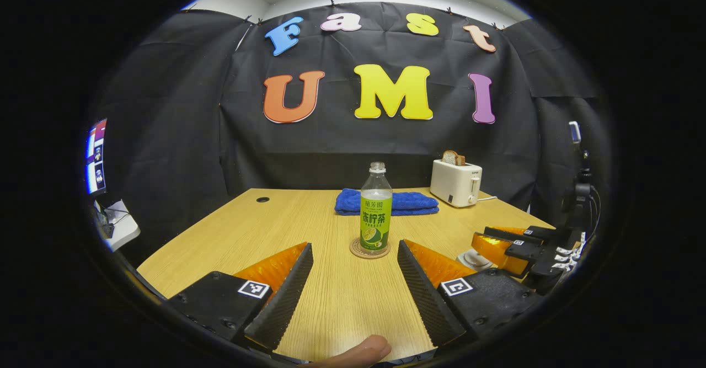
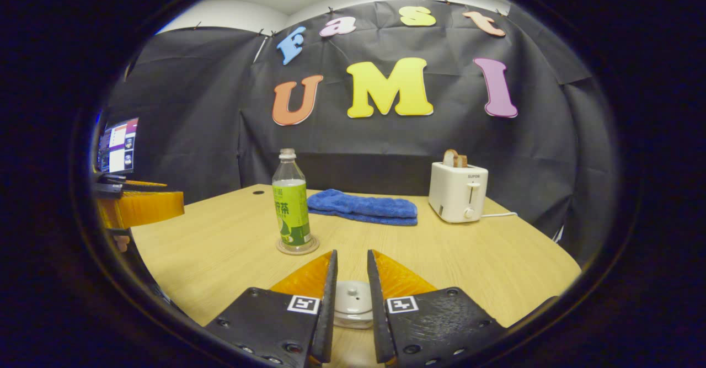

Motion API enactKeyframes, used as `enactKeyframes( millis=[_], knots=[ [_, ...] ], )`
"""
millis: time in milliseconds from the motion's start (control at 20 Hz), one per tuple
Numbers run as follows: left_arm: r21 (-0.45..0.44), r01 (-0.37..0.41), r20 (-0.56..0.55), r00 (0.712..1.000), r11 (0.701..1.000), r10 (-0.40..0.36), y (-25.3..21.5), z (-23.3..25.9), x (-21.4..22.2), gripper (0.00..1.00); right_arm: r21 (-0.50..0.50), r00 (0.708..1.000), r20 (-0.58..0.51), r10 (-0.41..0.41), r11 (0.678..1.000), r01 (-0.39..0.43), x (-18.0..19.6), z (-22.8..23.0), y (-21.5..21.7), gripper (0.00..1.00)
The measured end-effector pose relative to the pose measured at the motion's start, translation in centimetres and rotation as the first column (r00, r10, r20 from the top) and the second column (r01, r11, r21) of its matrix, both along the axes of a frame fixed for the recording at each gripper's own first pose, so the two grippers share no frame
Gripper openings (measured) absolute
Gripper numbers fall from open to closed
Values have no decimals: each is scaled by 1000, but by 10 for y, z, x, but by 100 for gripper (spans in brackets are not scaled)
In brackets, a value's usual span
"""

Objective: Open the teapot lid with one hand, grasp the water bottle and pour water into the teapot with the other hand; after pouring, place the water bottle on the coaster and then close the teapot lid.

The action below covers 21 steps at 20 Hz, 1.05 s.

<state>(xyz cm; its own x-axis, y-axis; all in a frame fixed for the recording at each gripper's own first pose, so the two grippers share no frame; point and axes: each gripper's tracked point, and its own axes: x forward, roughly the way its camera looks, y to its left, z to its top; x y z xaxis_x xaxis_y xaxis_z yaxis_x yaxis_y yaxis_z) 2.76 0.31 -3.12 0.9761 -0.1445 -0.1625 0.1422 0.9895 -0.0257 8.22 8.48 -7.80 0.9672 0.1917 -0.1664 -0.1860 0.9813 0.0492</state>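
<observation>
- Right gripper: the jaws stand narrow, a slim gap between the fingers, with the white teapot lid seen in that gap, low and close. Whether the pads actually press on the lid knob cannot be told; the contact itself is hidden behind the fingers.
- Judgement: this hand is placed over the teapot to deal with the lid, either seating it or about to lift it. The pot body under the fingers is not legible.
- Left gripper: the jaws stand wide apart, holding nothing, with bare table between the fingers. A fingertip of the holder's hand shows at the lower edge.
- Water bottle: upright, uncapped, resting on the round coaster, straight ahead of the left gripper's open fingers and apart from them. That alignment suits either a grasp or a release; which one cannot be judged.
- The right gripper is also seen from the left gripper view at the far right, low over the white lid.
- Background: a folded blue towel and a white toaster with bread in its slot sit behind, well apart from the work.
</observation>
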Motion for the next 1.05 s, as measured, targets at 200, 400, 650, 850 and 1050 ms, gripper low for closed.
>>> enactKeyframes(
  millis=[200,400,650,850,1050],
  knots=[
    [11,-2,24,1000,1000,1,0,12,-7,96,-20,998,55,-7,1000,8,-25,35,0,44],
    [8,18,50,999,1000,-19,-6,27,-18,97,-86,989,146,-34,995,47,-55,76,-6,63],
    [22,4,76,997,1000,-6,-4,38,-28,97,-85,983,181,-25,996,41,-86,102,-11,97],
    [37,-34,88,996,999,31,1,41,-29,97,-19,982,172,-78,996,82,-104,109,-37,95],
    [60,-44,119,992,997,37,1,45,-32,97,8,973,197,-122,992,123,-109,109,-71,95]
  ],
)
